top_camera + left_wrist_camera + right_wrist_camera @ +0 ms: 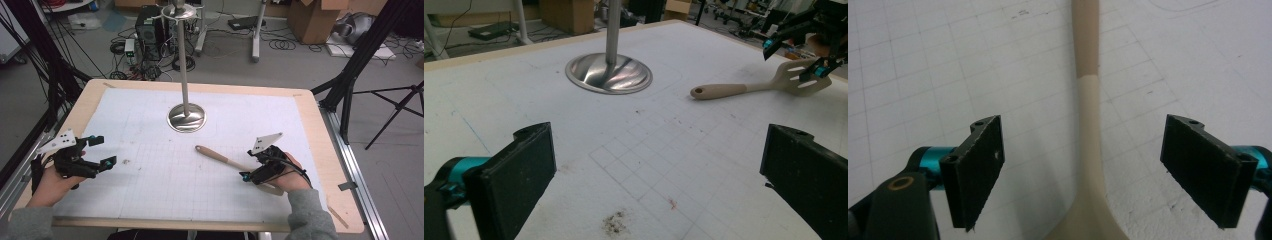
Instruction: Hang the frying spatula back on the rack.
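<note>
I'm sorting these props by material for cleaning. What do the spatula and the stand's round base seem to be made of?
Spatula: handle looks like pale wood, matte; the slotted blade end a lighter beige, perhaps silicone or plastic, with a visible seam on the neck. Stand base: polished metal, likely steel, judging by its mirror-like streaked reflections.

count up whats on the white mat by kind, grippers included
spatula: 1
metal stand: 1
grippers: 2, left gripper and right gripper, both open
total: 4
</note>
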`<state>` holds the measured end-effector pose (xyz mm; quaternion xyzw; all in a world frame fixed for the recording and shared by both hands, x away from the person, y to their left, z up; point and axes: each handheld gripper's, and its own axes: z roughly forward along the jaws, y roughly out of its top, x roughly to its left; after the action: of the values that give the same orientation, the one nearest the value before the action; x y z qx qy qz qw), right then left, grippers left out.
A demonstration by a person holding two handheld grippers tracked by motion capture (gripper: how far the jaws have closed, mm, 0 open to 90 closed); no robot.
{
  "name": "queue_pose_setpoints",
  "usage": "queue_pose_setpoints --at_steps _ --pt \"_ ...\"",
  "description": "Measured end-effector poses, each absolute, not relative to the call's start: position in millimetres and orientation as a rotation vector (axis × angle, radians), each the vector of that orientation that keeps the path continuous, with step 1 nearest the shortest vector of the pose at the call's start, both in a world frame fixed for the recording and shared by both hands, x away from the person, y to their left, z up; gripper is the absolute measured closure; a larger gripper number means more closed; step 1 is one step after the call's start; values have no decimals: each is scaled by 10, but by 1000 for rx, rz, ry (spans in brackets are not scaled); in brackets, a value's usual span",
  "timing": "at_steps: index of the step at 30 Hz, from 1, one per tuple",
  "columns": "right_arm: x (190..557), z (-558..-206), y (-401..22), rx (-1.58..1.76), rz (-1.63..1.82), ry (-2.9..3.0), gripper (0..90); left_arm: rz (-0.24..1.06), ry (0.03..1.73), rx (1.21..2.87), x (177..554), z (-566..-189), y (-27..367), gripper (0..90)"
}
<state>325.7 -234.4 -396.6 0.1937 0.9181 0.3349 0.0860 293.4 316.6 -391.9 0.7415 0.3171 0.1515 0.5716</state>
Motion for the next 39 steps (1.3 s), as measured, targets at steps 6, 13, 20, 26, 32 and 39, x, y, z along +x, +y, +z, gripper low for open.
queue_pose_setpoints --at_steps 6,13,20,26,32,39 --pt "3272 -4004 -2348 540 969 2778 235 353 745 1742 2934 -3923 3159 18" --pt "3318 -4046 -2362 544 939 2802 261 354 747 1742 2937 -3927 3170 18" --pt "3332 -4068 -2355 530 895 2839 325 354 750 1744 2940 -3932 3169 18" --pt "3347 -4099 -2316 500 841 2875 376 354 749 1745 2940 -3930 3172 18" --pt "3364 -4127 -2308 490 811 2889 412 354 751 1741 2938 -3930 3171 18" --pt "3388 -4142 -2313 489 790 2889 466 353 750 1745 2941 -3934 3172 18"
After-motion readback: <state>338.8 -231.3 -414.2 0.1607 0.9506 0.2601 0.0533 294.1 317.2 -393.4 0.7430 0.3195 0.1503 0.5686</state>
